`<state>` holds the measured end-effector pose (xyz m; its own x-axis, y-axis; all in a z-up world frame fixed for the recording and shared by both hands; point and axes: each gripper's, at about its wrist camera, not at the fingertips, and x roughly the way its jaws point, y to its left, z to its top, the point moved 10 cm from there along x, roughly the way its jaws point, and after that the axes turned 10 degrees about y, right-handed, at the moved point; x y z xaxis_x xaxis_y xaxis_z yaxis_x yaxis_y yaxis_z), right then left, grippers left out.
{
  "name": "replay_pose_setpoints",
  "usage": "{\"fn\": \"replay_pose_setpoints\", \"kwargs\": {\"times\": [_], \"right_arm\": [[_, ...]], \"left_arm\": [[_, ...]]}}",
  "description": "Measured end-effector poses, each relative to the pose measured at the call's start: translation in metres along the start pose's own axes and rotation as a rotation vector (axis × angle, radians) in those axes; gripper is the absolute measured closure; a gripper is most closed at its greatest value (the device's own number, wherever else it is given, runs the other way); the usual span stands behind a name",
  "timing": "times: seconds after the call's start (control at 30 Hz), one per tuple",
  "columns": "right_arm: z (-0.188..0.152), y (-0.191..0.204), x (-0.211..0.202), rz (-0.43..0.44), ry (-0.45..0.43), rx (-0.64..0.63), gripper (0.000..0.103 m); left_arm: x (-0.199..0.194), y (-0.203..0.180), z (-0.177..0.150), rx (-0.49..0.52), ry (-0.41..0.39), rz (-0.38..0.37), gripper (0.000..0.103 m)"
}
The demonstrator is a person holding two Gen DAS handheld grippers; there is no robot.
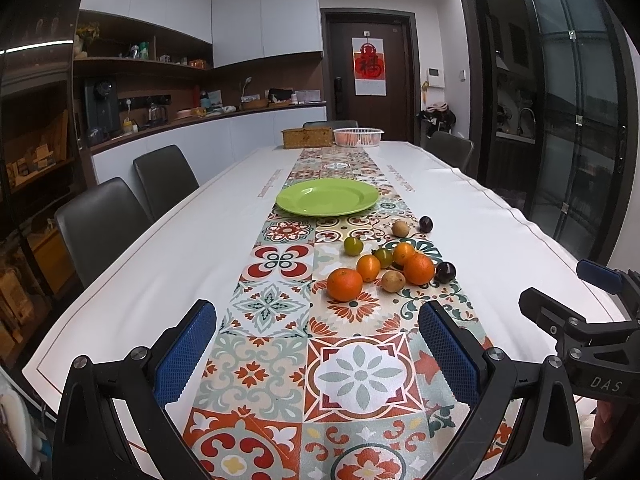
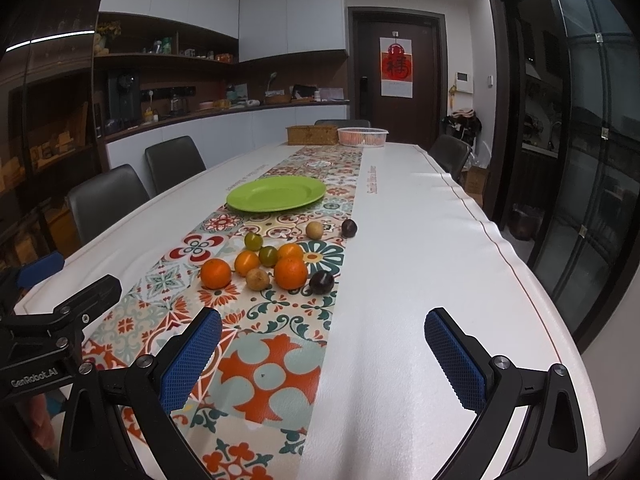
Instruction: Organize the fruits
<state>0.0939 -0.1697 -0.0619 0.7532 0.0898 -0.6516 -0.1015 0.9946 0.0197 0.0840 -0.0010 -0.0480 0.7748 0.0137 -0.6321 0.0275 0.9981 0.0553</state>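
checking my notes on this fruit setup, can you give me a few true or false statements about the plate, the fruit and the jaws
1. The green plate has fruit on it. False: it holds nothing; the fruit lies on the patterned runner nearer the cameras.
2. Both the left gripper and the right gripper have their jaws open and hold nothing. True.
3. Two dark purple fruits are among the loose fruit, one being. True.
4. The white basket sits at the far end of the table beside a woven box. True.
5. All the loose fruit is orange. False: some are green, tan or dark purple.
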Motion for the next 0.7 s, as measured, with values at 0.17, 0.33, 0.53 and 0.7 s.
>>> {"fn": "replay_pose_setpoints", "kwargs": {"times": [0.17, 0.33, 0.53, 0.7], "right_arm": [[-0.001, 0.0, 0.01, 0.007, 0.03, -0.008, 0.001], [-0.001, -0.001, 0.024, 0.015, 0.064, -0.016, 0.001], [0.004, 0.002, 0.043, 0.027, 0.102, -0.023, 0.001], [0.011, 0.002, 0.062, 0.034, 0.132, -0.028, 0.003]], "left_arm": [[0.009, 0.0, 0.003, 0.008, 0.014, 0.012, 0.0], [0.02, -0.001, 0.008, 0.018, 0.024, 0.026, 0.003], [0.045, 0.0, 0.017, 0.012, 0.067, 0.014, 0.008], [0.067, 0.002, 0.024, -0.006, 0.106, -0.009, 0.011]]}}
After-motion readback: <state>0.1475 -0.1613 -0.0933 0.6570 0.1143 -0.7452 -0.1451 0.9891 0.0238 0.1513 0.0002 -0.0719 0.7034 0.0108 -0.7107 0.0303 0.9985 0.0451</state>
